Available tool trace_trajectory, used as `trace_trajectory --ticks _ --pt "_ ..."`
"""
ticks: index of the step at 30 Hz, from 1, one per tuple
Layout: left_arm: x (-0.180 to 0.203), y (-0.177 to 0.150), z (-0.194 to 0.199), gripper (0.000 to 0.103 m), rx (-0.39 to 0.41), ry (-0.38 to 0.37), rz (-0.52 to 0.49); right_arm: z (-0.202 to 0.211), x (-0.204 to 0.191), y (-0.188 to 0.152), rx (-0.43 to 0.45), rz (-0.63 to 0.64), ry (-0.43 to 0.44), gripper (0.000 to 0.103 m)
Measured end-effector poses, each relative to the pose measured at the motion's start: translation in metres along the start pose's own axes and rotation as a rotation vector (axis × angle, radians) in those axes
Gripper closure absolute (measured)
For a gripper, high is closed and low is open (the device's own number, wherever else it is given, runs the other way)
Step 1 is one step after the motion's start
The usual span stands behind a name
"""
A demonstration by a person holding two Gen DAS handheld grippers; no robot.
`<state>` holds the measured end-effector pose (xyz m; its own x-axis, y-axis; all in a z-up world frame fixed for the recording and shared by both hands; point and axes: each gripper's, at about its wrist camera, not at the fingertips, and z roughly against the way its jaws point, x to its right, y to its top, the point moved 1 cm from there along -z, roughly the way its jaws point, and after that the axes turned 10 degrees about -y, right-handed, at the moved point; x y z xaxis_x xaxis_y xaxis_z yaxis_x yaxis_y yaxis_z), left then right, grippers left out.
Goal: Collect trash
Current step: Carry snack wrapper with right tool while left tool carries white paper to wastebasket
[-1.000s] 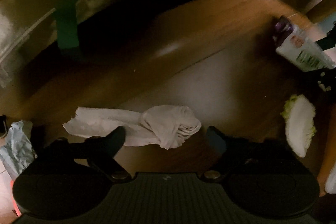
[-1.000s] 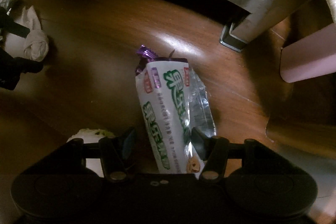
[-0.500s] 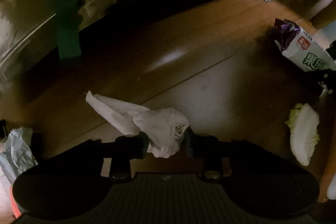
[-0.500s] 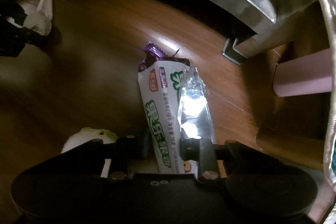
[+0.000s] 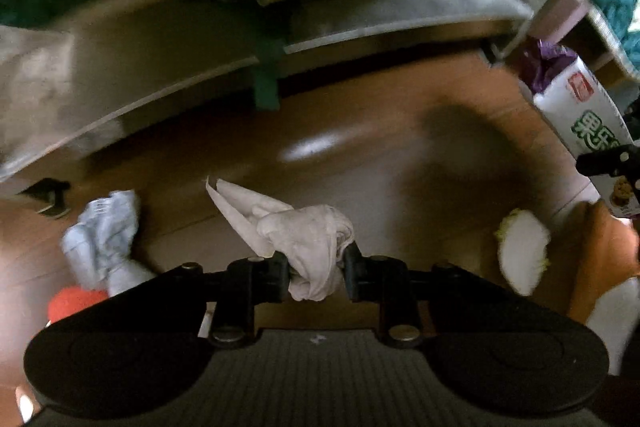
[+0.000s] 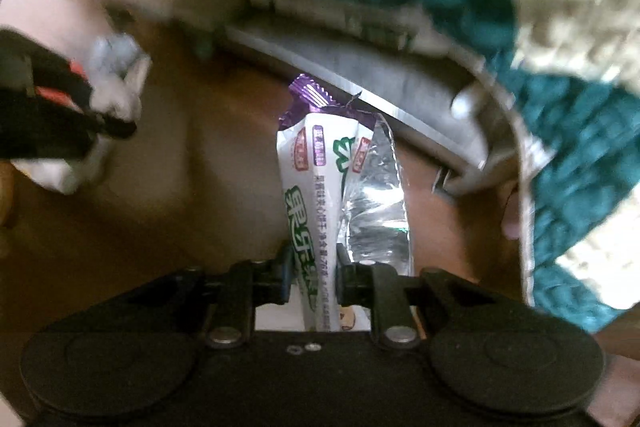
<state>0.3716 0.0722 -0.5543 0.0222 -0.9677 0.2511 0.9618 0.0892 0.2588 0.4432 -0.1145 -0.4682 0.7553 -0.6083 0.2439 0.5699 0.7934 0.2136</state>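
The left gripper (image 5: 316, 273) has just been closing on the tissue (image 5: 308, 247); the right gripper (image 6: 312, 277) on the wrapper (image 6: 316, 195); both hang above the floor (image 5: 360, 155); the slick wrapper may slip.

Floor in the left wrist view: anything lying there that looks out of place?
Yes. A cut cabbage wedge lies on the wood floor at right, and a crumpled pale-blue wrapper at left beside something red. Food and litter, neither picked up yet.
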Motion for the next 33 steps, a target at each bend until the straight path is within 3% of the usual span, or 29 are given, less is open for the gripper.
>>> trace_trajectory --ticks 7,15,24,33 --pt "0.017 0.007 0.100 0.078 0.096 -0.043 -0.002 0.120 -0.010 0.015 0.138 -0.069 0.018 0.085" --pt "0.054 0.007 0.227 0.078 0.269 -0.113 -0.022 0.255 -0.018 0.010 0.319 -0.132 -0.028 0.085" --pt "0.109 -0.004 0.360 0.078 0.487 -0.149 -0.087 0.394 -0.004 -0.025 0.548 -0.234 -0.092 0.085" --pt "0.189 0.004 0.481 0.078 0.710 -0.211 -0.221 0.514 0.038 -0.070 0.772 -0.344 -0.171 0.085"
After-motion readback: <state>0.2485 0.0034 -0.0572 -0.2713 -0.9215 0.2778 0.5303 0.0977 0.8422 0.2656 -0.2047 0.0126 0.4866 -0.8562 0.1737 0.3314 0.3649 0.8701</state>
